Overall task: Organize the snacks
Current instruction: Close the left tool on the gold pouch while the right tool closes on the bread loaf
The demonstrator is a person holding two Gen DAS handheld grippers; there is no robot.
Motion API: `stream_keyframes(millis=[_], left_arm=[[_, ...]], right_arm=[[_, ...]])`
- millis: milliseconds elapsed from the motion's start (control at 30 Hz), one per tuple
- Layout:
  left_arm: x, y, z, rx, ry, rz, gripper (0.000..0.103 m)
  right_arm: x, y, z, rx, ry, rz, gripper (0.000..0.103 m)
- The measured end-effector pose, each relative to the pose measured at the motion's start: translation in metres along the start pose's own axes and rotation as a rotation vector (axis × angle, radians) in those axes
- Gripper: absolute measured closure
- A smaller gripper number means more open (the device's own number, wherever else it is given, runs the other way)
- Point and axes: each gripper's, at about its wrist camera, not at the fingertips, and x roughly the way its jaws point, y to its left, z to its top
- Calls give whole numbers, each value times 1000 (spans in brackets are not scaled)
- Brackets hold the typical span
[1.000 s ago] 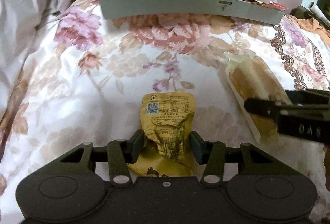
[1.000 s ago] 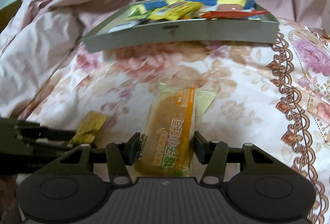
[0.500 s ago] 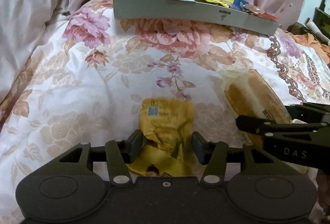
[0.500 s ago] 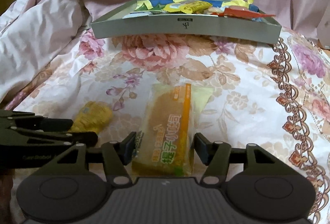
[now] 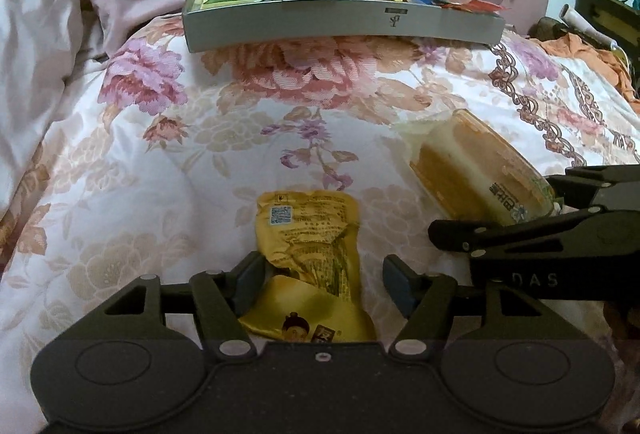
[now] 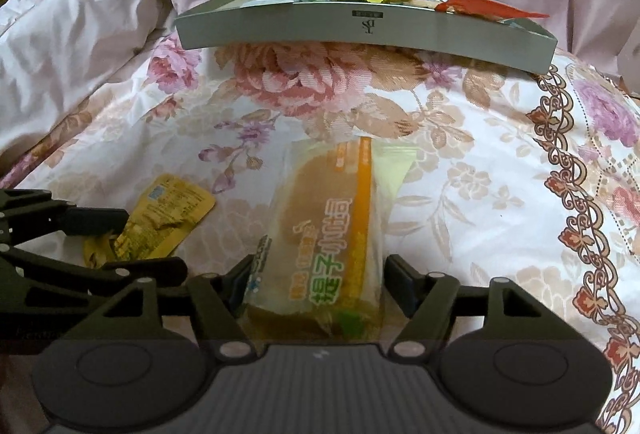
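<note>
Straddling the yellow snack packet (image 5: 308, 234), the left gripper (image 5: 320, 284) stood wide, unclamped. The right gripper (image 6: 316, 284) bracketed the wrapped cake (image 6: 332, 230), contact unclear. The grey tray (image 5: 340, 24) lay at 12 o'clock.

"DAS" on right tool (image 5: 532, 234), QR code on yellow packet (image 5: 308, 234)

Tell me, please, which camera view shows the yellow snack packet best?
The left wrist view: the yellow snack packet lies centred between the open jaws, printed back readable. The right wrist view shows it only at the side, partly hidden by the left gripper.
</note>
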Motion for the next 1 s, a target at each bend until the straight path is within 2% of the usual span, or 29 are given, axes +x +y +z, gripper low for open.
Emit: stream_keyframes(millis=[200,367,467,733,1000], left_arm=[[0,1,0,4,0,-4,34],[1,-1,-1,12,-2,-1,38],[1,-2,-1,18,-7,2,49],[0,-3,-2,17,-18,9,52],[-3,2,-2,-29,-39,-2,53]], right_arm=[[-1,0,0,1,0,0,32],[-3,5,0,-28,-5,-6,46],[-4,9,-1,-60,-11,-13,47],[-4,12,0,-85,-16,-21,48],[-6,19,-1,-141,-38,-33,49]])
